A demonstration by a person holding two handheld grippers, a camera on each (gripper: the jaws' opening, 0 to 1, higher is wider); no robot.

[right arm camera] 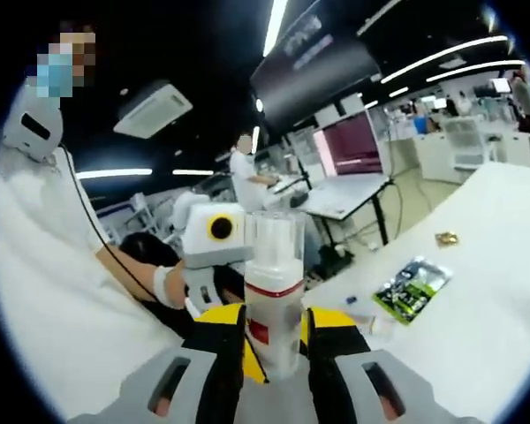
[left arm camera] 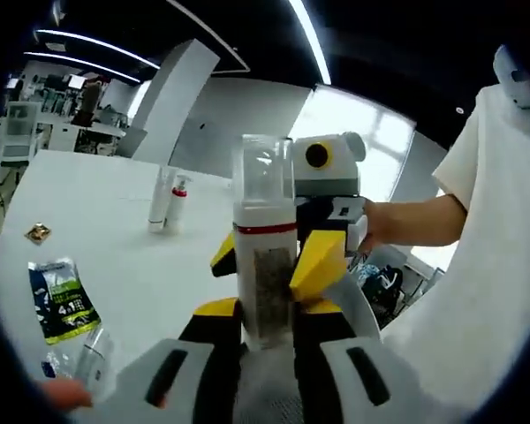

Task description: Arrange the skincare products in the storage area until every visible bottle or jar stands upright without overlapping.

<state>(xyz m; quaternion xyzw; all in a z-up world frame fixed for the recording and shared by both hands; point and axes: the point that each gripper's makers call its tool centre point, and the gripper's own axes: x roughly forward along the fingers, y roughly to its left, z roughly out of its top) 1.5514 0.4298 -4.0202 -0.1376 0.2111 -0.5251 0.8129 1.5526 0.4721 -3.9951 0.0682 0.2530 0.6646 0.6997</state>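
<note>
A white pump bottle (left arm camera: 265, 231) with a red band and a clear cap is held up in the air above the white table (left arm camera: 132, 265). My left gripper (left arm camera: 267, 311) is shut on its lower body, yellow pads on both sides. My right gripper (left arm camera: 272, 258) comes in from the far side, its yellow tips against the same bottle. In the right gripper view the bottle (right arm camera: 273, 291) stands between my right gripper's (right arm camera: 275, 325) pads, with the left gripper (right arm camera: 214, 252) behind it. Two small white bottles (left arm camera: 170, 201) stand upright together on the table further back.
A green and black sachet (left arm camera: 62, 300) (right arm camera: 412, 287), a small gold packet (left arm camera: 37, 232) (right arm camera: 446, 238) and a clear wrapper (left arm camera: 88, 362) lie on the table. A person in a white shirt (left arm camera: 486, 265) stands close at the right. Desks and chairs fill the room behind.
</note>
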